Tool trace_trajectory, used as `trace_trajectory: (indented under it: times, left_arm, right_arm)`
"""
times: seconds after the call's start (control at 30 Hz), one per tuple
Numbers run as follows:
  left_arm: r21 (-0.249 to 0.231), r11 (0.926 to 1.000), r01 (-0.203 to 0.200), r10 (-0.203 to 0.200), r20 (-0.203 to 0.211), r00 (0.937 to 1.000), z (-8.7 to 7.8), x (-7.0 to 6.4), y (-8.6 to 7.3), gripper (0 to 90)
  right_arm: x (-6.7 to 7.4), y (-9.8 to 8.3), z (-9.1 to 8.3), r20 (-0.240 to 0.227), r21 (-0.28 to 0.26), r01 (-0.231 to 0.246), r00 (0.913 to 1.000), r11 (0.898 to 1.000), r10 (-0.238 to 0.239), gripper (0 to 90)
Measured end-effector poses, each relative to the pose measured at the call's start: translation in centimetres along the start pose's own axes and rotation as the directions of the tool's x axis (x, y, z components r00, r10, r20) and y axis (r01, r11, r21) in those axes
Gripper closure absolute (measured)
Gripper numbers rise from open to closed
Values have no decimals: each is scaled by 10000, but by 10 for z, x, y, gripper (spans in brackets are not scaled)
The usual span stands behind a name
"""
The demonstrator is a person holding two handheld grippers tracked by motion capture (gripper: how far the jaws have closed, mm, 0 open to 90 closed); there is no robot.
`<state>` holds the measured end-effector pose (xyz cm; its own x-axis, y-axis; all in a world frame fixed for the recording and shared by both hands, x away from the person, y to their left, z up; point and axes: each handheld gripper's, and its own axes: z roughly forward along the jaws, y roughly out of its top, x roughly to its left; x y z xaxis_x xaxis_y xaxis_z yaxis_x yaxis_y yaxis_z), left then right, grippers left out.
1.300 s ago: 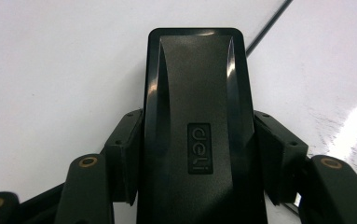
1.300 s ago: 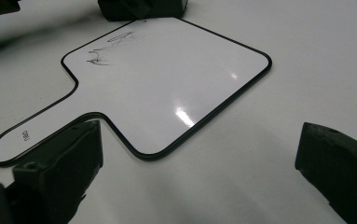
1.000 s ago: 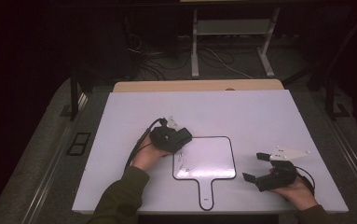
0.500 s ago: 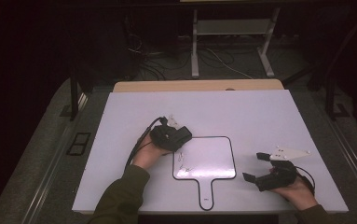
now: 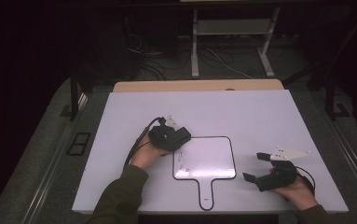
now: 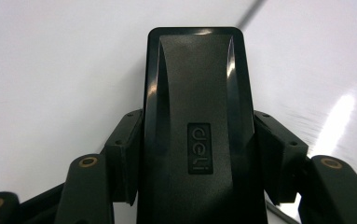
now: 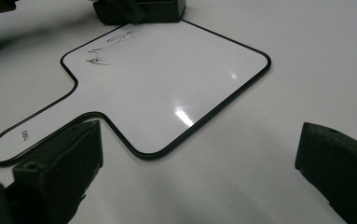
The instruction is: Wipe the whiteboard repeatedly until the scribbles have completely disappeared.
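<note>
A paddle-shaped whiteboard [image 5: 211,156] with a black rim and a short handle lies flat on the white table. Dark scribbles [image 5: 182,161] mark its left side. My left gripper [image 5: 175,137] is shut on a black "deli" eraser [image 6: 197,93], which sits at the board's top left corner, just above the scribbles. My right gripper [image 5: 255,166] stands open to the right of the board near the table's front edge, with nothing between its jaws. In the right gripper view the board [image 7: 176,79], the scribbles [image 7: 106,49] and the eraser [image 7: 153,9] lie ahead of my right gripper [image 7: 199,158].
The white table [image 5: 260,116] has a wooden strip [image 5: 199,86] along its far edge. Behind it, cables and a metal stand [image 5: 232,28] sit on the dark floor. The person's forearms enter from the bottom edge.
</note>
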<state>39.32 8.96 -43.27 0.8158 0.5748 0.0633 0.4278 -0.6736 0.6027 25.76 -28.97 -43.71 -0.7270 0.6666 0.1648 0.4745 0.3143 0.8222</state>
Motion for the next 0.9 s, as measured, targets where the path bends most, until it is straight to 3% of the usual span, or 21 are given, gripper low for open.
trace_trajectory:
  times: [0.13, 0.37, 0.47, 0.57, 0.67, 0.9]
  left_arm:
    - [101, 9999, 43, -42, -145, 9999, 0, -2, 2, 393]
    - [172, 9985, -524, 505, 958, 9941, -4, -29, 0, 393]
    - [160, 9984, -540, 522, 950, 9941, -4, -28, 0, 393]
    - [114, 9995, -291, 285, 461, 9985, -2, -17, 0, 393]
    - [179, 9995, -261, 254, 364, 9990, -2, -15, 1, 393]
    - [255, 9950, -966, 930, 1181, 9886, -9, -48, -4, 393]
  right_arm:
    - [0, 0, 0, -11, 16, 1, 10000, 10000, -1, 0]
    - [0, 0, 0, -7, 12, 9, 10000, 10000, -9, 0]
    - [0, 0, 0, 9, -10, 21, 10000, 10000, -21, 0]
    - [0, 0, 0, 12, -13, 27, 10000, 10000, -27, 0]
    - [0, 0, 0, 20, -4, 35, 10000, 10000, -35, 0]
    - [0, 0, 0, 37, 35, 60, 10000, 10000, -60, 0]
